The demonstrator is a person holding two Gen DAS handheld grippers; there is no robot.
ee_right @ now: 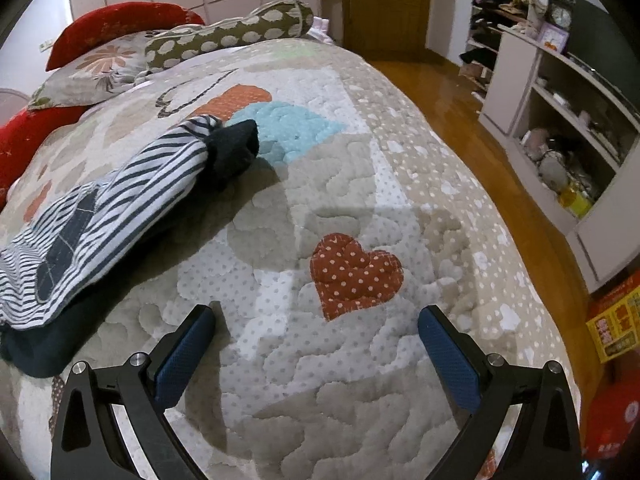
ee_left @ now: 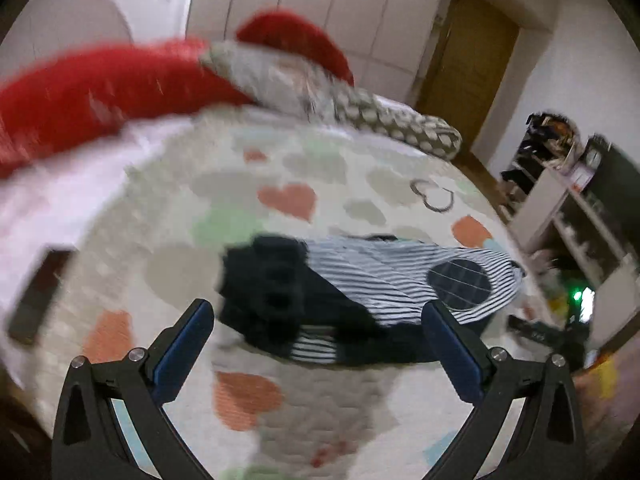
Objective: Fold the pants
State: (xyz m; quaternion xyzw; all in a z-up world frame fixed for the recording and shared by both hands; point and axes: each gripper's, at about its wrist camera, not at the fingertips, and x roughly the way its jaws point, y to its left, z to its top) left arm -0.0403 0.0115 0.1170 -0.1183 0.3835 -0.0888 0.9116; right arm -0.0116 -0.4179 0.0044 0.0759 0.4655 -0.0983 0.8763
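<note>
While pants (ee_left: 384,284) lie bunched on bed quilt (ee_right: 360,184), both sets of fingers wide, holding nothing: left gripper (ee_left: 318,332) over dark waistband, right gripper (ee_right: 318,334) beside; pinch cuffs squarely, spread flat before folding

Left wrist cam rides my left tongs (ee_left: 318,314), above the heart-patterned quilted bedspread (ee_left: 172,208), looking down and toward the headboard end with the red pillows (ee_left: 92,84); blurred. Right wrist cam rides my right tongs (ee_right: 318,322), low and close over the same bedspread (ee_right: 360,184), facing along the bed toward the brown wooden door (ee_right: 386,4). Both views share the navy-and-white striped pants (ee_left: 400,280) (ee_right: 120,208), door (ee_left: 464,68) and the grey open shelving unit (ee_left: 568,216) (ee_right: 560,120).
</note>
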